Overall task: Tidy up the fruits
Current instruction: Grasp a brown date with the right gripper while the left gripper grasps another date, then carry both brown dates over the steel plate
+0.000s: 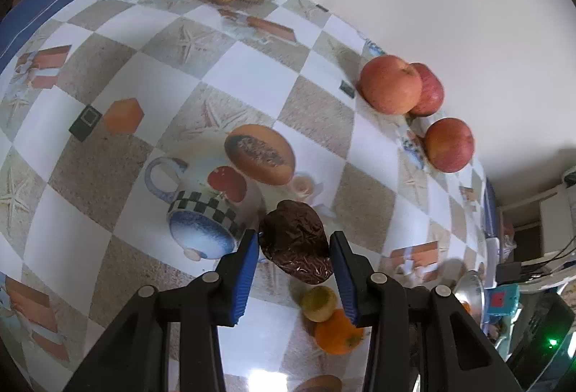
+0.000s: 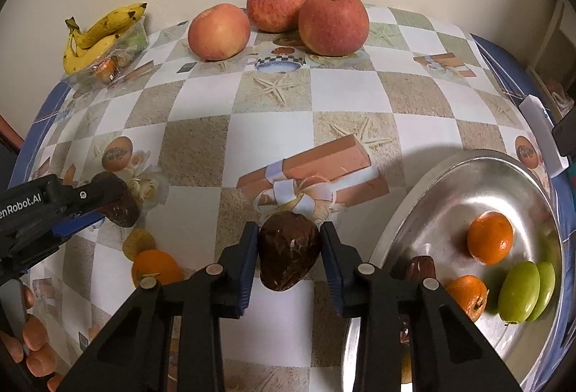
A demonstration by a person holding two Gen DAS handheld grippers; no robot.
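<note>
**Two dark fruits gripped, a metal tray half filled**

Checkered oilcloth printed with starfish, teapots and gift boxes covers the table (image 2: 273,140), which stands against a plain cream wall.

At the far edge, three apples (image 2: 333,23) sit close together; two of them touch. Off in the far left corner, a clear plastic punnet (image 2: 135,34) holds small fruit, with a bunch of bananas (image 2: 97,34) lying across its top.

At the right, a round metal tray (image 2: 450,183) rests on the cloth. It carries two tangerines (image 2: 490,237), one toward the middle and one nearer the front rim, and two green fruits (image 2: 520,291) lying side by side and touching. A small brown fruit shows partly behind the right finger.

The right gripper (image 2: 289,249) has its blue-padded fingers closed against both sides of a smooth dark brown fruit (image 2: 289,251), just left of the tray's rim; whether it is lifted clear of the cloth cannot be told.

The left gripper (image 1: 294,244) likewise pinches a wrinkled dark fruit (image 1: 295,240) between its pads, held above the cloth. Beneath it, on the table, a yellowish fruit (image 1: 318,302) and an orange (image 1: 338,332) lie touching each other.
</note>
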